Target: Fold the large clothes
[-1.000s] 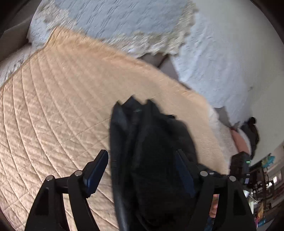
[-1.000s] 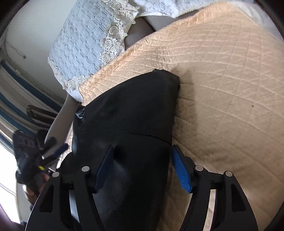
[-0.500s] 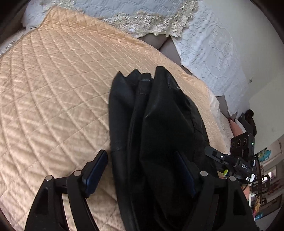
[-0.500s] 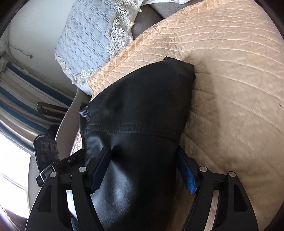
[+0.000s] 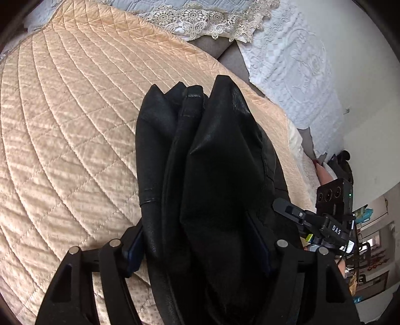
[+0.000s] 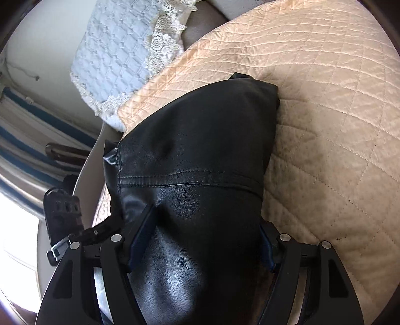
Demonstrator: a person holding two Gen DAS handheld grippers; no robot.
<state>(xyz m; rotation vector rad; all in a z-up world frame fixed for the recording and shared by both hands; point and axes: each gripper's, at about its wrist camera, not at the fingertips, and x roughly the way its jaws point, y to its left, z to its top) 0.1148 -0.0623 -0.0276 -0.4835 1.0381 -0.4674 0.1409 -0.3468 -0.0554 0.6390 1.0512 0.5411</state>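
A black leather garment (image 5: 207, 175) lies bunched in thick folds on a peach quilted bedspread (image 5: 70, 130). My left gripper (image 5: 197, 247) has its jaws wide apart with the thick bundle of garment between the blue pads. In the right wrist view the same garment (image 6: 197, 160) shows a smooth face with a stitched seam. My right gripper (image 6: 200, 240) also straddles it, jaws wide, pads against its sides. Each gripper shows in the other's view: the right one (image 5: 325, 220), the left one (image 6: 62, 212).
White lace-edged pillows (image 5: 200, 15) lie at the head of the bed, also in the right wrist view (image 6: 120, 57). A white wall and room clutter (image 5: 362, 225) sit to the right. Striped curtains and a bright window (image 6: 15, 175) are on the left.
Both grippers have moved forward onto the garment, which now fills the gap between each pair of pads. The garment has settled lower on the bedspread and fills more of both views.
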